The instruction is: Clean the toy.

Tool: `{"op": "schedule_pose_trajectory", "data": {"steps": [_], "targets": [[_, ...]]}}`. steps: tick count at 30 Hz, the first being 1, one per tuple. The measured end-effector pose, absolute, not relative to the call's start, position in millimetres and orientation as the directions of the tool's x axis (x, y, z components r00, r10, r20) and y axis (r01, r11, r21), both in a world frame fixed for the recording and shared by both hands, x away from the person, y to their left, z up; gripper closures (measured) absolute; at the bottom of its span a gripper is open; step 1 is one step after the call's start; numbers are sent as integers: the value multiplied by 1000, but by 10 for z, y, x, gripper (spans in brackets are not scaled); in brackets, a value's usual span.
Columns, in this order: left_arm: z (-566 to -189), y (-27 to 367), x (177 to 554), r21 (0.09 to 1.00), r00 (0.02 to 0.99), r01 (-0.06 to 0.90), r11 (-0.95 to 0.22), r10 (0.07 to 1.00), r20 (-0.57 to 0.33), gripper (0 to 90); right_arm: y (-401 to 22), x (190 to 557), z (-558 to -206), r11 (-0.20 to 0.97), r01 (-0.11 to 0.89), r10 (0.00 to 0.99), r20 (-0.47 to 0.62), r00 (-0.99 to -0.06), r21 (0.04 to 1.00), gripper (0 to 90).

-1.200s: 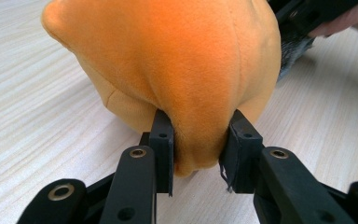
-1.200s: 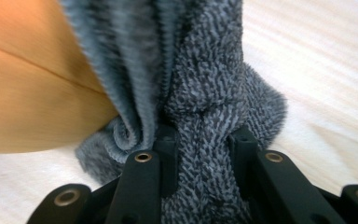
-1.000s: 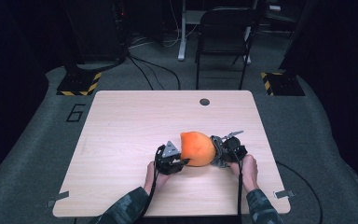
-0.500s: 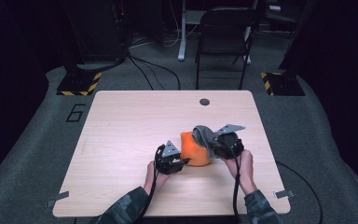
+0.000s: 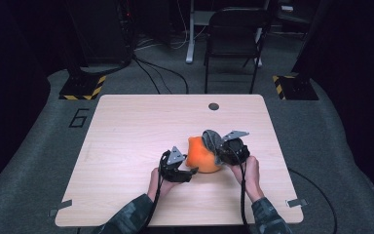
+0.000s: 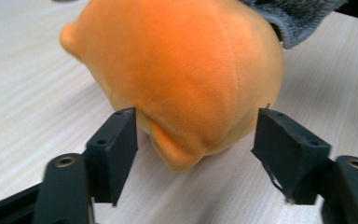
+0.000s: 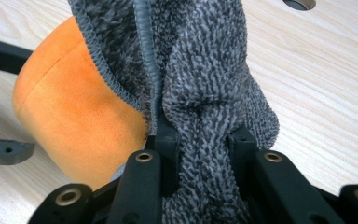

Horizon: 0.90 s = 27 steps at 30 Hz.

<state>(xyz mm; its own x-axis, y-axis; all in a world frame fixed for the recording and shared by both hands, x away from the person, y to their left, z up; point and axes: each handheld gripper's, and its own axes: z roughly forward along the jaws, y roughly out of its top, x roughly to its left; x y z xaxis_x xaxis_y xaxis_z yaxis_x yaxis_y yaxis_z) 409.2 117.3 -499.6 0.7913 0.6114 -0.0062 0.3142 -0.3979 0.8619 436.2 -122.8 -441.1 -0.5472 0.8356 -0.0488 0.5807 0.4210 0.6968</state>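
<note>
**Grey cloth pinched at the orange plush toy, left tool freshly opened**

The orange plush toy (image 5: pixel 202 156) sits on the bench (image 5: pixel 126 126), near the person's edge and right of the middle. It is a rounded, soft body with small stubby nubs; one nub points down toward the wood in the left gripper view (image 6: pixel 177 88). A grey fluffy cloth (image 5: pixel 211 140) with a stitched hem lies over the toy's far right side, draped against the orange fabric (image 7: pixel 74 116).

The right tool (image 5: pixel 224 150) is clamped on a bunched fold of that cloth (image 7: pixel 205 107), its jaws pressed close with the fabric squeezed between them (image 7: pixel 200 154).

The left tool (image 5: pixel 187 170) rests low at the toy's near left side. Its jaws have just been opening and now stand apart on either side of the toy's lower bulge (image 6: pixel 196 135); the pads sit just clear of the plush.

Farther off, a round dark grommet hole (image 5: pixel 214 106) marks the bench's far edge. Behind the bench stands a black chair (image 5: pixel 233 44).
</note>
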Motion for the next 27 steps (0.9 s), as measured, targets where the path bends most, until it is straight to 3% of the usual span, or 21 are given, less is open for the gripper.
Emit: {"op": "schedule_pose_trajectory", "data": {"steps": [6,19,23,27], "targets": [[-5033,1135,4055,850,805,200,-488,577,142,203,-1230,4385,-4423,419,583,837,-46,-546,696,718],[-5135,1041,4118,823,813,154,-546,544,209,154,-1239,4420,-4440,407,588,839,-31,-543,699,718],[-5163,1004,4073,794,789,51,-606,512,340,204,-1239,4426,-4442,403,595,842,-27,-539,695,718],[-5193,969,4059,780,771,11,-626,502,392,251,-1249,4438,-4448,403,597,840,-22,-542,693,719]]}}
